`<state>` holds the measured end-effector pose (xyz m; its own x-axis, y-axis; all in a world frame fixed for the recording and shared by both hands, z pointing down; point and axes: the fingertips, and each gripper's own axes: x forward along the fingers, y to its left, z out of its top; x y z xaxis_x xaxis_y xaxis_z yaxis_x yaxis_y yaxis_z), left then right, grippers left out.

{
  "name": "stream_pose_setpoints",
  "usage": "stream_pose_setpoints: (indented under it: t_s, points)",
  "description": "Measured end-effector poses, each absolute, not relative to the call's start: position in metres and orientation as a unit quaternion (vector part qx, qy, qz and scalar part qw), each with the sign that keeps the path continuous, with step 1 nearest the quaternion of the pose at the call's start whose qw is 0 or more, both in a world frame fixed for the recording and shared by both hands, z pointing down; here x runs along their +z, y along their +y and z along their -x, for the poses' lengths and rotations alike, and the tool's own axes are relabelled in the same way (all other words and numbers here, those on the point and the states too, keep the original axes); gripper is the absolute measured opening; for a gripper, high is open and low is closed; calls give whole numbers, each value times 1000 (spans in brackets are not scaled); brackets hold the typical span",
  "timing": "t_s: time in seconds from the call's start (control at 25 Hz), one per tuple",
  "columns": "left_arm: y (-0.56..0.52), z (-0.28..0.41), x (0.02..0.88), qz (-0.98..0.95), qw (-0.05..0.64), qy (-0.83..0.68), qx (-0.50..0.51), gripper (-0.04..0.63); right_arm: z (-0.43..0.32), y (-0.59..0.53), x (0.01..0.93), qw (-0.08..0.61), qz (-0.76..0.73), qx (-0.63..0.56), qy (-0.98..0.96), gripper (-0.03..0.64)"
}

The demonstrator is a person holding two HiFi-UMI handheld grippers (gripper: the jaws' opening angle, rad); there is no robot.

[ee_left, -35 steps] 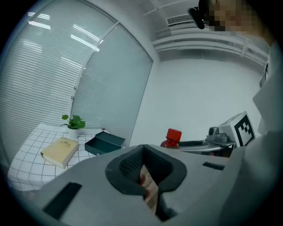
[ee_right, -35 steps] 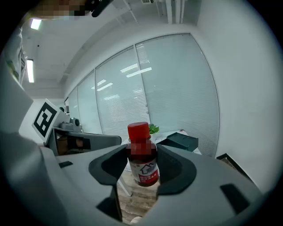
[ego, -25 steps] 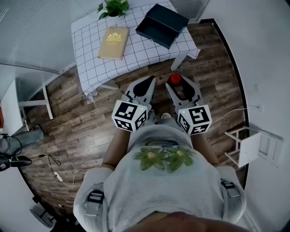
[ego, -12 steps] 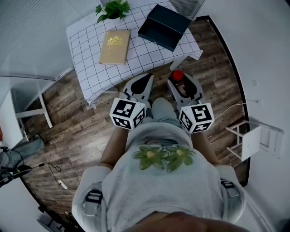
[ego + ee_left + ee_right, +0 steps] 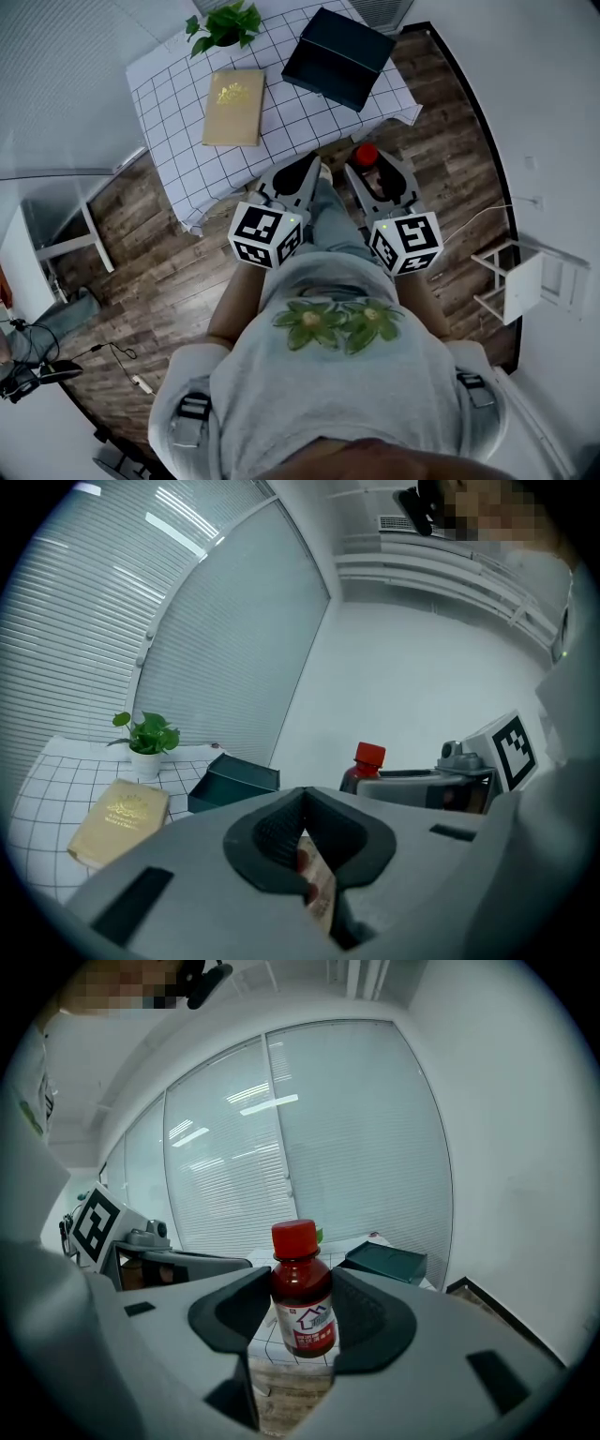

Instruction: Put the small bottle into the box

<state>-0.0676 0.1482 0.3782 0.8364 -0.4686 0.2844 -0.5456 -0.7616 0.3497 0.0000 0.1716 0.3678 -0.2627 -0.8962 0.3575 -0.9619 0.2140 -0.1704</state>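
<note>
R gripper (image 5: 302, 1321) clamped on small bottle (image 5: 301, 1283), upright, red cap up. L gripper (image 5: 302, 808) clenched, empty. Far off, box (image 5: 339, 56) on table (image 5: 178, 112), right side.

The right gripper (image 5: 302, 1324) has both dark jaw pads pressed against the sides of the small bottle (image 5: 302, 1299), which stands upright with its red cap above the pads. Behind and to the right of the bottle, the dark box (image 5: 386, 1262) rests on a checked tablecloth (image 5: 349, 1247). Window blinds (image 5: 234, 1166) fill the background above the bottle.
</note>
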Motion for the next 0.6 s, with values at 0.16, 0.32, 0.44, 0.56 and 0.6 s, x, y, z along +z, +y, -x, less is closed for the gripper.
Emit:
stream_pose_setpoints:
  t_s: [0.16,0.32,0.44,0.56,0.6]
  points:
    - [125,57,383,-934,215,-267,97,6,-10,149,373,91,-601,187,-772,207]
    - [101,48,389,-933,218,-265,109,6,-22,124,376,90,-602,192,-770,207]
    - [90,41,397,-932,222,-261,120,6,-29,108,379,90,-601,195,-770,207]
    - [83,36,403,-931,227,-258,126,6,-33,96,383,93,-600,199,-769,207]
    - [80,34,403,-931,227,-257,126,6,-34,91,383,93,-600,200,-769,207]
